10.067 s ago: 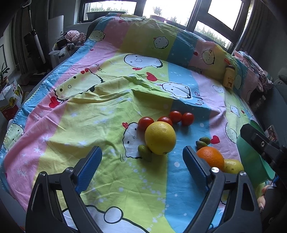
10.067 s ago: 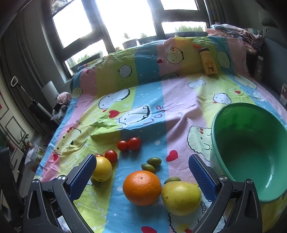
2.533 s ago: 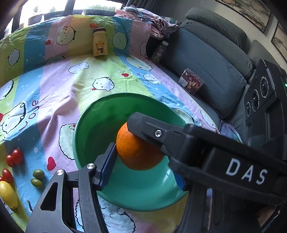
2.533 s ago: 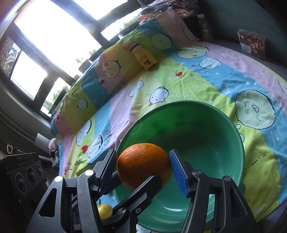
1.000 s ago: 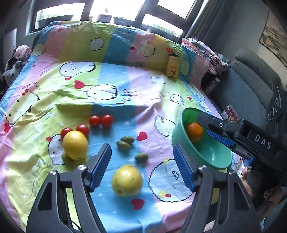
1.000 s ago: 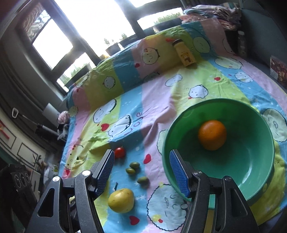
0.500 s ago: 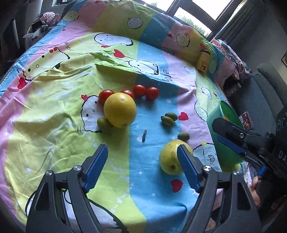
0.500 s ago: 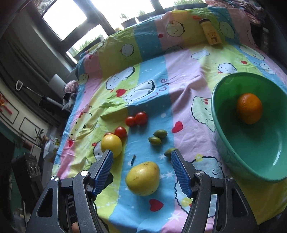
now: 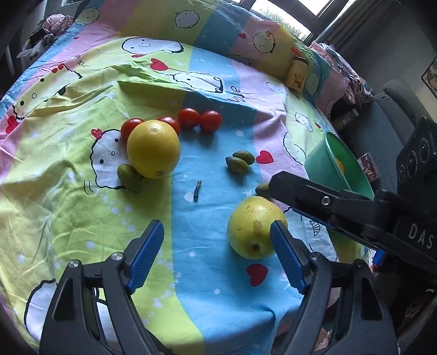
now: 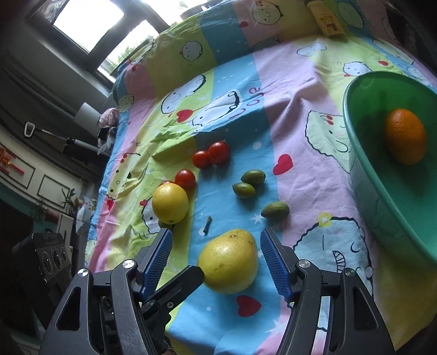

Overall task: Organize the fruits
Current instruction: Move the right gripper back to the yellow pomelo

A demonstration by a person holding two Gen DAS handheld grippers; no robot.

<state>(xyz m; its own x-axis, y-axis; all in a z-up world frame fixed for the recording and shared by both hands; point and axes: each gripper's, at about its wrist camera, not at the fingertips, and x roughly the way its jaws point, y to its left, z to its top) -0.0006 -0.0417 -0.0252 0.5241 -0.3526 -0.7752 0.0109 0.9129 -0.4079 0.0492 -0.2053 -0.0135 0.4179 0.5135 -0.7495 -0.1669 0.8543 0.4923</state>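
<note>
Yellow-green and pear-shaped, the large pale fruit (image 10: 229,261) lies on the striped cartoon-print bedsheet (image 10: 286,114) between the blue ribbed pads of the right gripper (image 10: 215,256), whose jaws stand apart with a clear gap on either side of the fruit, so nothing is gripped. One black finger of the left gripper (image 9: 215,245) pokes into the right wrist view just beside the fruit's lower left; in the left wrist view that gripper's jaws, which have just been opening, are spread wide over bare blue cloth, its right pad at the fruit's edge, though contact cannot be judged. Beyond the pale fruit lies a small dark stem-like stick (image 10: 208,228) and three small green oval fruits (image 10: 248,183), one of them near the right pad's tip. Farther left sits a round yellow citrus (image 10: 170,203) with another small green fruit tucked against it, and four red cherry tomatoes (image 10: 210,155) cluster behind. To the right a green plastic basin (image 10: 363,174) holds a round orange (image 10: 405,136). A yellow bottle with a bear label (image 10: 327,21) leans at the far edge
</note>
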